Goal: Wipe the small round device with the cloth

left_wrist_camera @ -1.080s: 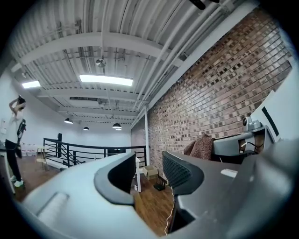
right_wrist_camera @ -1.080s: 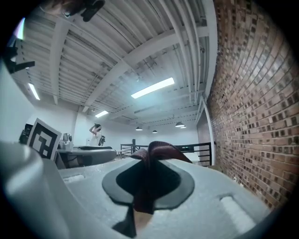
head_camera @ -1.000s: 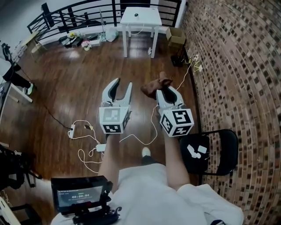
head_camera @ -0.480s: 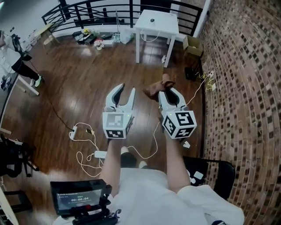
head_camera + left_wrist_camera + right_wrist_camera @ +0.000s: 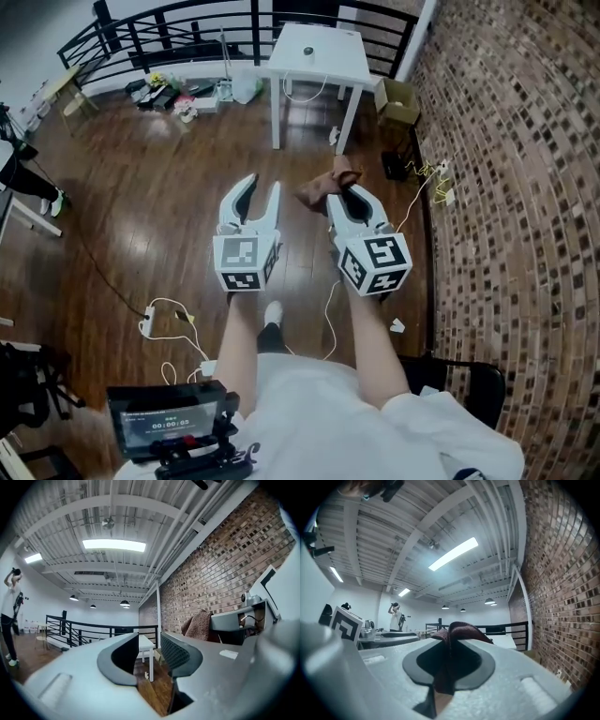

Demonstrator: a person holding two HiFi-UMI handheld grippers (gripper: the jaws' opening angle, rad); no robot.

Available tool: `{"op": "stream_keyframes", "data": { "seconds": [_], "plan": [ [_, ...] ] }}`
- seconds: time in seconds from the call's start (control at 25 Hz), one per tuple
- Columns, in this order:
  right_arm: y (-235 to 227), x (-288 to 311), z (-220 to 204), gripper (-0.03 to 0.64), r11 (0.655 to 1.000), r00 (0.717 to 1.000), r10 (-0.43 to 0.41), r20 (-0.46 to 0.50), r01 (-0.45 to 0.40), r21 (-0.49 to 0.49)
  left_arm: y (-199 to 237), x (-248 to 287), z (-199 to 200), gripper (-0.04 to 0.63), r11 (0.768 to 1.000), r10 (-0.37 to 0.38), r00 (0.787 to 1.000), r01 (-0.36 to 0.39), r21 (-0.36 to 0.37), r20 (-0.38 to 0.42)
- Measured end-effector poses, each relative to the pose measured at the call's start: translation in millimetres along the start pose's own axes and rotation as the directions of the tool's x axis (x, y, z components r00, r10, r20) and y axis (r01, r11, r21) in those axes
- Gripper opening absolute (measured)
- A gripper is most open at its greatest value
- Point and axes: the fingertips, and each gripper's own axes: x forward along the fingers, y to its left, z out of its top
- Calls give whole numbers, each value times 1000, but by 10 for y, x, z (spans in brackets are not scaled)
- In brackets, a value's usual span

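While between right gripper's [image 5: 345, 194] jaws, cloth [image 5: 323, 183].

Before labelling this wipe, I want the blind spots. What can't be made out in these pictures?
- Small round device: in the head view it is only a tiny dark dot on the white table; shape and details are too small.
- Same device: the left gripper view sees the tabletop edge-on, so it does not show.
- Cloth: in the right gripper view its lower part is hidden between the jaws of the right gripper.
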Motion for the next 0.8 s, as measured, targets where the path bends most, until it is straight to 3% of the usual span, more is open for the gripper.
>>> {"op": "stream_keyframes", "data": {
  "seconds": [0.12,0.32,0.8],
  "plan": [
    [-114,587,110,37,1000,1000,-21,14,21,7,408,458,40,158,1000,-22,1000,22,2,18],
    [-83,1404,302,37,994,998,-35,52,40,-100,880,1039,303,129,998,-52,997,54,-19,52],
    [-1014,2708,184,37,996,996,-79,40,81,-34,1512,2488,-38,117,998,-54,998,53,14,23]
  ]
}}
